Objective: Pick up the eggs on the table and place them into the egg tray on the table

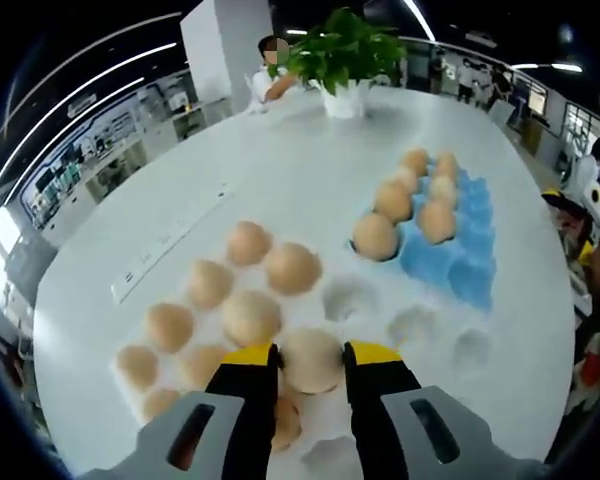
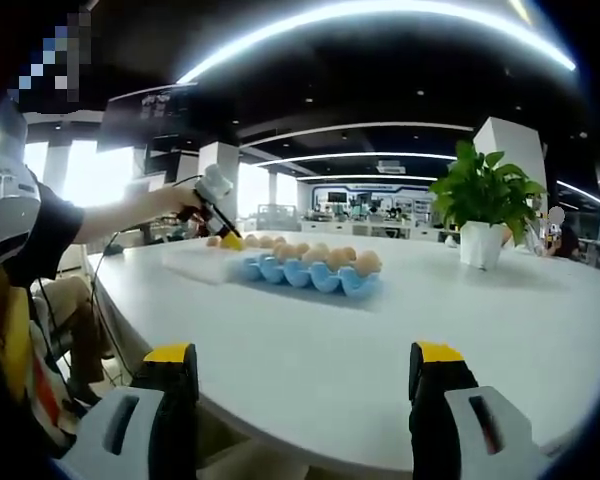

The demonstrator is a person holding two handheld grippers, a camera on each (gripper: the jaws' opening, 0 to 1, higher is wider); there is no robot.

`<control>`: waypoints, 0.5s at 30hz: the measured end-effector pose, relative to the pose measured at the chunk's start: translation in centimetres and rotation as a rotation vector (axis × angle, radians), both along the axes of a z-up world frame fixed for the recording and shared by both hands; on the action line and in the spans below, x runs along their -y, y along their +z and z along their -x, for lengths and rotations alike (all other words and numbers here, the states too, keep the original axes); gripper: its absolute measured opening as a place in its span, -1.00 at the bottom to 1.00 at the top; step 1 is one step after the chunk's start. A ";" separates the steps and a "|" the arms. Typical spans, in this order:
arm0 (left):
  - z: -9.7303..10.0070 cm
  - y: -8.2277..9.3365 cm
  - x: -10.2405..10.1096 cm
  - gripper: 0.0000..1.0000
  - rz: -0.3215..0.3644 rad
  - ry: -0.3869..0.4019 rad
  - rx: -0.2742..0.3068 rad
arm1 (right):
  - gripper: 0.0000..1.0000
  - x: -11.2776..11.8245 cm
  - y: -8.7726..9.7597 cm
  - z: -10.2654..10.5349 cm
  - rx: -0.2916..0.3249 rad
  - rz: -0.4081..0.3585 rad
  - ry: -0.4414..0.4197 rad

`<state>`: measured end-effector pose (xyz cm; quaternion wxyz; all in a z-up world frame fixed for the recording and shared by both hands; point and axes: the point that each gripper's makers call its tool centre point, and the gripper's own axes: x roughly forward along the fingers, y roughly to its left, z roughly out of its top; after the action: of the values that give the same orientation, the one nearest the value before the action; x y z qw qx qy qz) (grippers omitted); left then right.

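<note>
Left gripper (image 1: 311,352): two black jaws with yellow tips are closing around one tan egg (image 1: 311,361), which is sitting between them and touching both.
Loose eggs (image 1: 250,318): about ten more tan eggs are lying in a cluster on the white table (image 1: 280,180), left of and just beyond the held egg.
Egg tray (image 1: 467,255): a blue tray is sitting on the table to the right and farther off, carrying about seven eggs (image 1: 376,237) along its left and far cups; its near and right cups are standing bare.
Right gripper (image 2: 307,365): its jaws are standing wide apart, holding nothing, hovering at the near edge of the table.
Distant view: the tray and the left gripper are showing far across the table in the right gripper view.
Plant (image 1: 342,48): a green potted plant is standing at the far side.
</note>
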<state>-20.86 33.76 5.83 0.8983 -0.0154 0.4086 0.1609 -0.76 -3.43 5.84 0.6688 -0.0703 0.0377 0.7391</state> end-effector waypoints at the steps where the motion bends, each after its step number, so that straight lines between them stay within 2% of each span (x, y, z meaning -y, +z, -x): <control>1: 0.0 0.1 0.0 -0.48 -0.002 0.001 0.000 | 0.82 0.0 0.0 0.0 0.000 -0.001 0.000; 15: 0.0 1.3 0.0 -0.48 -0.059 0.004 -0.024 | 0.82 0.4 0.2 0.0 -0.002 -0.009 -0.002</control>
<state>-20.84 33.73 7.15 0.8930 0.0121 0.4144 0.1748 -0.74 -3.83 5.99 0.6700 -0.0664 0.0353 0.7386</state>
